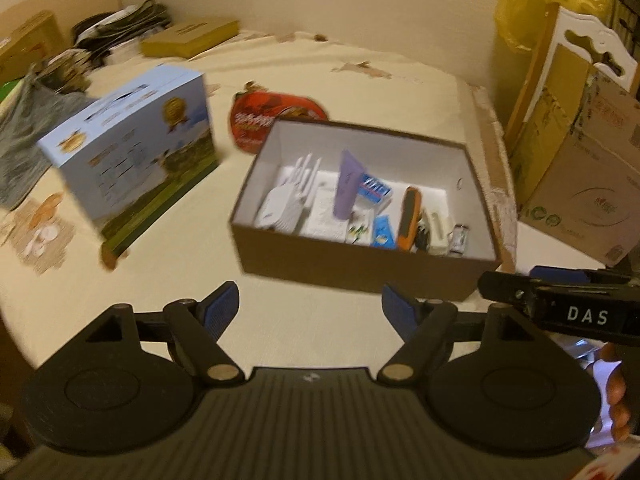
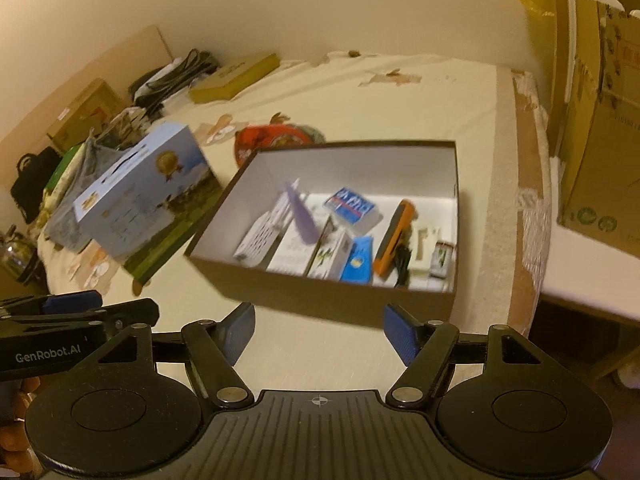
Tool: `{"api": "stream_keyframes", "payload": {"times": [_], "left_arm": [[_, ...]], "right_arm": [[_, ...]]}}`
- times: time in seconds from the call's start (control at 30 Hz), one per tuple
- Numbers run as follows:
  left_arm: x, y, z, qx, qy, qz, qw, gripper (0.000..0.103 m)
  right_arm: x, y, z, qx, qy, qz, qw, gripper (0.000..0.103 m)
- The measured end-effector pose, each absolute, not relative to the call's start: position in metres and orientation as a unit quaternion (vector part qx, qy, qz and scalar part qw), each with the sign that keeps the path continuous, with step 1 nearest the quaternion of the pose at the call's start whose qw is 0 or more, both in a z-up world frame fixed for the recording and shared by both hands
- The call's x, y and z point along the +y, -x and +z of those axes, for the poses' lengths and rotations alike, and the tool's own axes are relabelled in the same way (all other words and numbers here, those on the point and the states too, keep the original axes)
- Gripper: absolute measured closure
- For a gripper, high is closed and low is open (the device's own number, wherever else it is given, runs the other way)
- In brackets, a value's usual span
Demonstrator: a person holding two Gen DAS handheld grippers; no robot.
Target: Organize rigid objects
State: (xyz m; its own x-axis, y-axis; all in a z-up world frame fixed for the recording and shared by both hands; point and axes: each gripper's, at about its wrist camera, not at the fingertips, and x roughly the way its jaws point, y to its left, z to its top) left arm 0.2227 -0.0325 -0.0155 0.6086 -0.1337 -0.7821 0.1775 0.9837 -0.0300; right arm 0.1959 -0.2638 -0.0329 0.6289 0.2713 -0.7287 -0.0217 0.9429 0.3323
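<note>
An open brown shoebox (image 1: 360, 264) (image 2: 320, 300) stands on the cream table. Inside it are a white router (image 1: 282, 210), a purple tube (image 1: 349, 184) (image 2: 302, 216), a blue packet (image 1: 374, 191) (image 2: 352, 208), an orange tool (image 1: 409, 216) (image 2: 394, 236) and several small boxes. My left gripper (image 1: 310, 312) is open and empty, short of the shoebox's near wall. My right gripper (image 2: 320, 332) is open and empty, also just short of the near wall. Each gripper shows at the edge of the other's view.
A light-blue printed carton (image 1: 136, 152) (image 2: 148, 196) stands left of the shoebox. A red round mat (image 1: 272, 120) lies behind it. Clutter and a yellow flat box (image 1: 190, 36) sit at the far left. Cardboard boxes (image 1: 580, 168) stand off the table's right edge.
</note>
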Motion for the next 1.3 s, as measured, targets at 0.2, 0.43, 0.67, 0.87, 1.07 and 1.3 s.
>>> {"api": "stream_keyframes", "payload": {"times": [0.2, 0.43, 0.67, 0.87, 1.07, 1.3], "left_arm": [[-0.018, -0.185, -0.008, 0.438, -0.038, -0.048, 0.897, 0.028], [-0.009, -0.141, -0.001, 0.441, -0.023, -0.041, 0.896, 0.028], [-0.006, -0.105, 0.003, 0.442, -0.028, -0.031, 0.896, 0.028], [-0.004, -0.08, 0.002, 0.446, -0.03, -0.025, 0.894, 0.028], [-0.001, -0.065, -0.003, 0.451, -0.029, -0.021, 0.892, 0.028], [0.002, -0.051, -0.009, 0.458, -0.026, -0.02, 0.888, 0.028]], "right_arm": [[-0.253, -0.168, -0.031, 0.432, -0.141, 0.09, 0.886, 0.035], [-0.241, -0.133, -0.025, 0.439, -0.133, 0.102, 0.883, 0.035], [-0.23, -0.105, -0.022, 0.447, -0.108, 0.114, 0.881, 0.035], [-0.225, -0.084, -0.026, 0.457, -0.093, 0.122, 0.876, 0.035], [-0.221, -0.068, -0.031, 0.47, -0.085, 0.124, 0.87, 0.035], [-0.212, -0.056, -0.032, 0.472, -0.072, 0.133, 0.868, 0.035]]}}
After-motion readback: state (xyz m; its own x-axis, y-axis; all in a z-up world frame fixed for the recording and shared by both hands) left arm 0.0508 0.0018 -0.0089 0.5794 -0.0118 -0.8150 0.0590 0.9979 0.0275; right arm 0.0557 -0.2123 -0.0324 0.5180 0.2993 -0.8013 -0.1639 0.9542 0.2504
